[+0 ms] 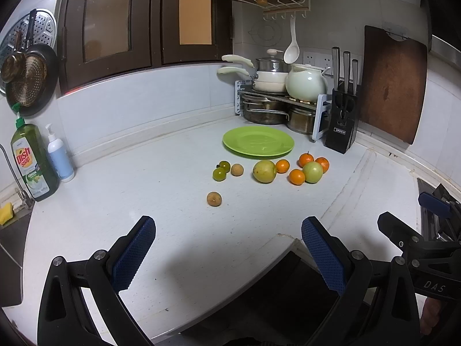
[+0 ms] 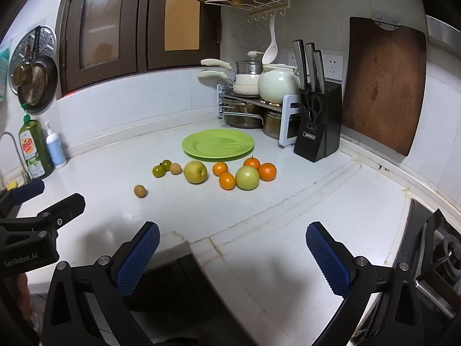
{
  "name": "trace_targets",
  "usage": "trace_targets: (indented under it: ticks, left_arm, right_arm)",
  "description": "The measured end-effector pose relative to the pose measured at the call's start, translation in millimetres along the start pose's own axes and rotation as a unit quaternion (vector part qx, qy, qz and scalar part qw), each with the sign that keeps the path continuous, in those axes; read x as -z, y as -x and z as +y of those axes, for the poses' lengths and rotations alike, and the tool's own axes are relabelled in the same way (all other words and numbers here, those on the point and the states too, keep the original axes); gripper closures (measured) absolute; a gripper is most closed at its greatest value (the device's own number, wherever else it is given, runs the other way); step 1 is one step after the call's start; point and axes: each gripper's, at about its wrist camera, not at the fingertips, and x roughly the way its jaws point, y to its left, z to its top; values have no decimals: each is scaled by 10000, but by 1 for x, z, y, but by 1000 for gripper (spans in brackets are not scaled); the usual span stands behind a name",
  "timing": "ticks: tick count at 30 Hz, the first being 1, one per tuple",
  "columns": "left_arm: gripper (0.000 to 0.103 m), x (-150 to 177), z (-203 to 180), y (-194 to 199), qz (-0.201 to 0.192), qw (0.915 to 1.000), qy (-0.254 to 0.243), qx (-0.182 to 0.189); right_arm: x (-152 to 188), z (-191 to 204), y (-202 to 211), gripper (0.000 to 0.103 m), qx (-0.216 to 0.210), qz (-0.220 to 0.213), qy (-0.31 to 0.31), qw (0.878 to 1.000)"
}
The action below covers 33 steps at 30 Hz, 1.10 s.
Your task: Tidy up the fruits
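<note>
Nothing is lifted yet; this looks like the opening step, with both tools hanging back over the near edge of the white counter [image 1: 178, 230]. The left gripper [image 1: 227, 248] is spread wide and holds nothing, and the right gripper [image 2: 233, 250] is likewise spread and empty.

All the fruit lies loose on the counter, just in front of the bare green plate [image 1: 258, 141], which sits at about 12 o'clock in the left view. A yellow-green pear [image 1: 264, 171] is near the middle of the scatter. At its 3 o'clock, four small oranges surround a green apple [image 1: 312, 172]; one orange [image 1: 296, 176] touches the apple. At the pear's 9 o'clock are a brown round fruit [image 1: 237, 169] and two dark green ones [image 1: 221, 171] pressed together. A second brown fruit [image 1: 214, 199] sits alone at 7 o'clock from the pear, nearest the tools.

As I judge it, the next move calls for reaching forward, closing on a single fruit, probably that stray brown one, and carrying it to the plate. Round fruit may roll if nudged, so the fingers should straddle it squarely
</note>
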Motion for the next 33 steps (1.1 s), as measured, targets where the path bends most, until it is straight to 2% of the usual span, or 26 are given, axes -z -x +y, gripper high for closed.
trace_targets:
  ticks: [33]
  left_arm:
    - [0,1,-8,-5,33,10000,-5,4]
  right_arm:
    - [0,0,-7,1,-8,48,-26,10000]
